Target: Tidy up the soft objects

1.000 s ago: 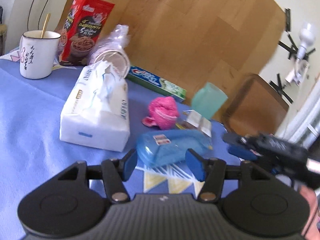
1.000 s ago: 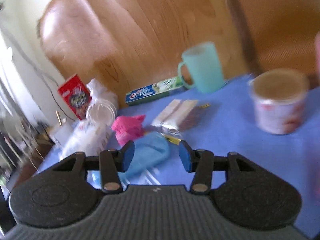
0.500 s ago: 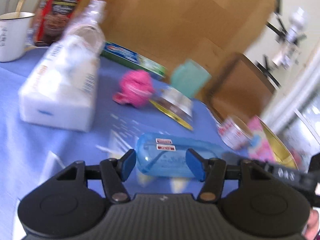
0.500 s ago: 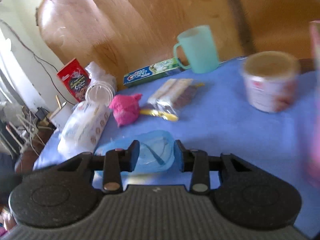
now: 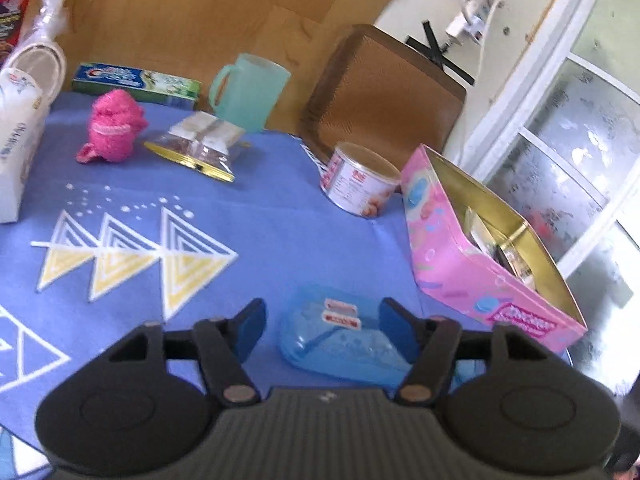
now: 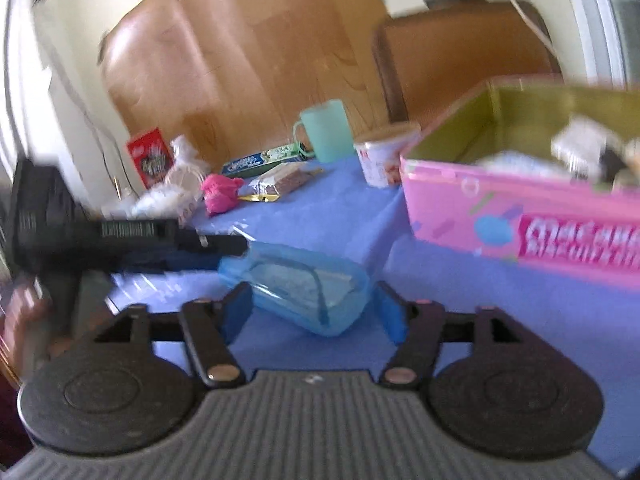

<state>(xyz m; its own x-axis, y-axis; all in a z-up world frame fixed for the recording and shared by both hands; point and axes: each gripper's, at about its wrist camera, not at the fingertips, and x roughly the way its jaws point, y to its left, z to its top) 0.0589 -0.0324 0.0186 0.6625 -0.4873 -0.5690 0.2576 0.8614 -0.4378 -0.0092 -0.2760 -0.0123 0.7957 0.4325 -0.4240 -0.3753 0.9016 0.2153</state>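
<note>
A translucent blue plastic case (image 5: 340, 340) lies on the blue tablecloth, near a pink box (image 5: 480, 248) that holds several items. My left gripper (image 5: 322, 328) is open around the case, its right pad close to it. My right gripper (image 6: 314, 310) is open around the same case (image 6: 304, 280) from another side. The left gripper's body (image 6: 120, 240) shows at the left of the right wrist view. A pink fuzzy soft item (image 5: 112, 132) and a white tissue pack (image 5: 16, 148) lie at the far left.
A snack packet (image 5: 200, 146), a teal cup (image 5: 248, 92), a toothpaste box (image 5: 136, 80), a round can (image 5: 360, 182) and a red box (image 6: 150, 160) sit on the table. A brown chair (image 5: 384, 96) stands behind.
The blue case has moved across the table to beside the pink box. Both grippers came with it. The right gripper's jaws have widened around it.
</note>
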